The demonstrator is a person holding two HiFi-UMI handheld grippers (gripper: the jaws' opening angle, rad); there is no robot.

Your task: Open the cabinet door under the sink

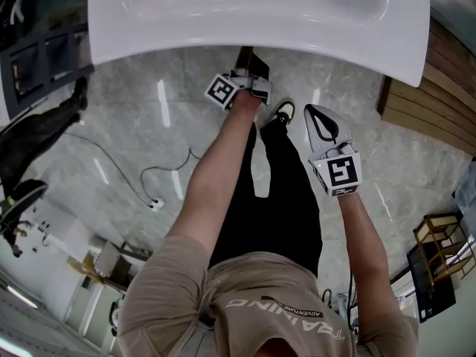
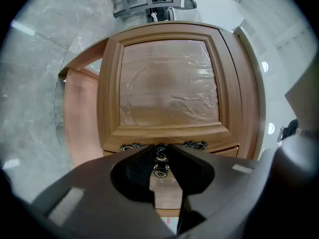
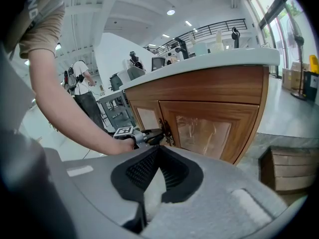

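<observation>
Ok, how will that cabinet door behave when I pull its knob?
Likely stiff and fairly heavy: the cabinet door looks like solid framed wood. The knob held by the left gripper is small, round and metal, so it may slip under a hard pull.

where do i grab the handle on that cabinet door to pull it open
Take the dark metal handle at its middle, between its two ornate ends, with the jaws across the bar. It runs along the edge of the cabinet door, so come straight at the door's face. The left gripper looks closed on it there.
</observation>
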